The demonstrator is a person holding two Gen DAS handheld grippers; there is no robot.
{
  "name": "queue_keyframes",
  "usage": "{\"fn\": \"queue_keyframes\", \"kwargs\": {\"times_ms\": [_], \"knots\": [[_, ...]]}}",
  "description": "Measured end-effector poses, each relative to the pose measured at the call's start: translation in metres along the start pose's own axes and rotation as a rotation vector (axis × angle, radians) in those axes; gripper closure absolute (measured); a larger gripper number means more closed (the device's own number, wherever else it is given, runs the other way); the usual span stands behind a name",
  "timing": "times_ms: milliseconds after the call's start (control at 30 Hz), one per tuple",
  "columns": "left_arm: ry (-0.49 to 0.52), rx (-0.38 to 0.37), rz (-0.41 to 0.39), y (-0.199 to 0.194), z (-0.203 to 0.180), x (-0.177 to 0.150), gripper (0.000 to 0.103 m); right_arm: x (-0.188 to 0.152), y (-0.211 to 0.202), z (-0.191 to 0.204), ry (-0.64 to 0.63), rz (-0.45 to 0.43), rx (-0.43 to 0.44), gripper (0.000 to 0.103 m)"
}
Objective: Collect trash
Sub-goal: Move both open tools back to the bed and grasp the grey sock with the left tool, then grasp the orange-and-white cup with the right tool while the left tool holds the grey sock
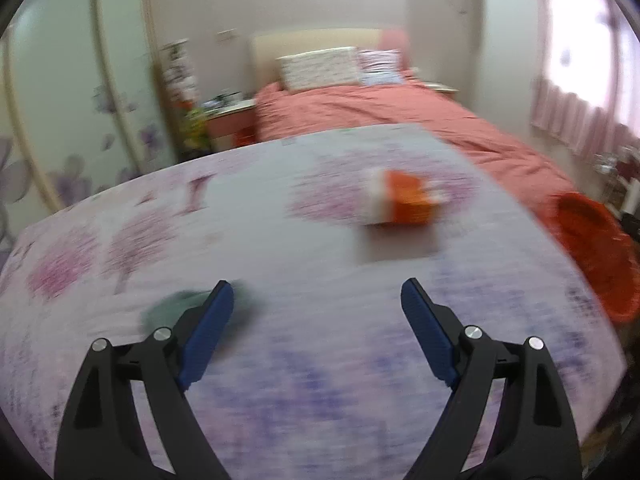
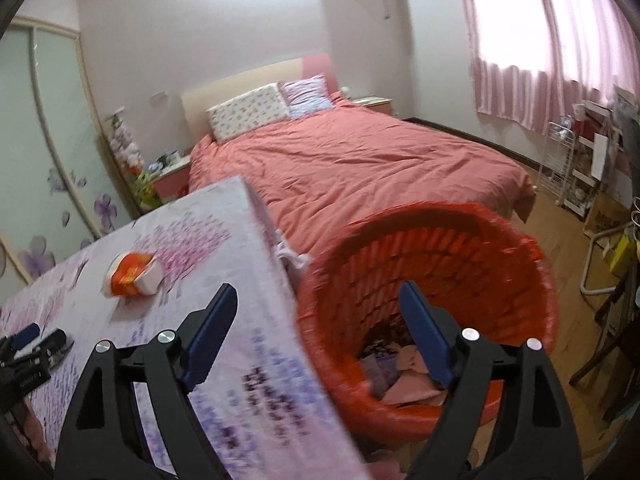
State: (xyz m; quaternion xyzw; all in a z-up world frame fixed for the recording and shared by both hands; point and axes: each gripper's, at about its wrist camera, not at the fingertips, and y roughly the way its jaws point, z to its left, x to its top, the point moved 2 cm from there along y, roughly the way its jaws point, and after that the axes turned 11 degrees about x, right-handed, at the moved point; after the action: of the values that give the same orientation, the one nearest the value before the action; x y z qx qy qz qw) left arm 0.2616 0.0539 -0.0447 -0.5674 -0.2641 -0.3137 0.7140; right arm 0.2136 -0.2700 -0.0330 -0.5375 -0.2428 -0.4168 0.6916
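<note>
An orange and white packet (image 1: 402, 200) lies on the floral tablecloth (image 1: 280, 240), ahead of my left gripper (image 1: 318, 304), whose jaws stand wide open with nothing between them. A blurred green scrap (image 1: 172, 304) lies by its left finger. My right gripper (image 2: 316, 308) is open and empty at the table's right edge, its right finger over the red basket (image 2: 440, 248). Several pieces of paper and cloth lie at the basket's bottom (image 2: 396, 376). The same packet (image 2: 132, 274) shows on the table in the right wrist view, and the left gripper (image 2: 36, 340) at the left edge.
A bed with a salmon cover (image 2: 360, 164) stands behind the table. A wardrobe with flower print (image 1: 80, 120) is at the left. White wire shelves (image 2: 576, 168) and a chair frame (image 2: 600, 264) stand on the wood floor at the right.
</note>
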Motion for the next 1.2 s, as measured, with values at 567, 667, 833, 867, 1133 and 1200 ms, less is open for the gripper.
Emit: {"fn": "queue_keyframes", "kwargs": {"times_ms": [567,667,833,867,1133,1200], "knots": [[-0.154,0.092,0.211,0.095,0.082,-0.006,0.049,-0.023,0.026,0.072,-0.092,0.159,0.083,0.020],[-0.174,0.118,0.210,0.101,0.087,0.000,0.057,-0.028,0.036,0.083,-0.104,0.173,0.089,0.020],[-0.200,0.121,0.214,0.104,0.092,0.002,0.060,-0.035,0.051,0.098,-0.112,0.194,0.118,0.020],[-0.202,0.121,0.214,0.105,0.093,0.002,0.060,-0.037,0.056,0.103,-0.112,0.202,0.130,0.020],[-0.205,0.122,0.216,0.104,0.092,0.003,0.059,-0.032,0.092,0.144,-0.107,0.221,0.181,0.021],[-0.210,0.118,0.215,0.106,0.093,0.002,0.058,-0.028,0.099,0.159,-0.112,0.210,0.188,0.021]]}}
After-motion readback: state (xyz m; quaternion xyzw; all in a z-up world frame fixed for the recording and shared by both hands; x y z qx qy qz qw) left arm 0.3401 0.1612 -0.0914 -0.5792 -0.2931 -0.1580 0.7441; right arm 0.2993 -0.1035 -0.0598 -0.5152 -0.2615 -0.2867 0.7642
